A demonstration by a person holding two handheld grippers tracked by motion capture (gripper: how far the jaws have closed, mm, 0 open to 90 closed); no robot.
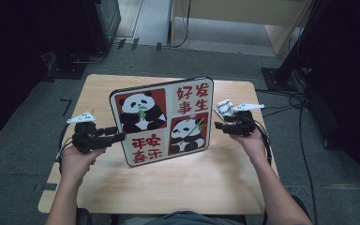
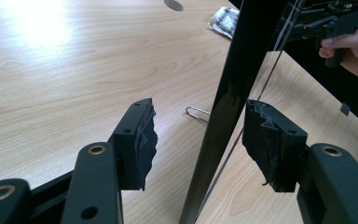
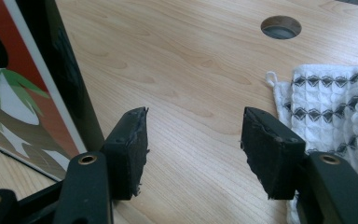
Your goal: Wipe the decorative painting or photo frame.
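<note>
The panda board (image 1: pixel 161 121) stands tilted at centre frame in the high view, its lower edge on the wooden table (image 1: pixel 168 187). My left gripper (image 1: pixel 117 137) sits at the board's left edge; in the left gripper view its jaws straddle that dark edge (image 2: pixel 223 116) with gaps on both sides, pads not pressing. My right gripper (image 1: pixel 218 125) waits just beside the right edge, jaws apart on nothing, a patterned cloth (image 3: pixel 340 107) lying by it.

Handling judgement: the board looks rigid, thin and glossy, so likely light but slippery. I would clamp on the side edges, mid-height, both sides level.

Not readable: what props the board from behind. A wire loop (image 2: pixel 198 113) shows at its foot, possibly a stand. The board's back face is hidden.
</note>
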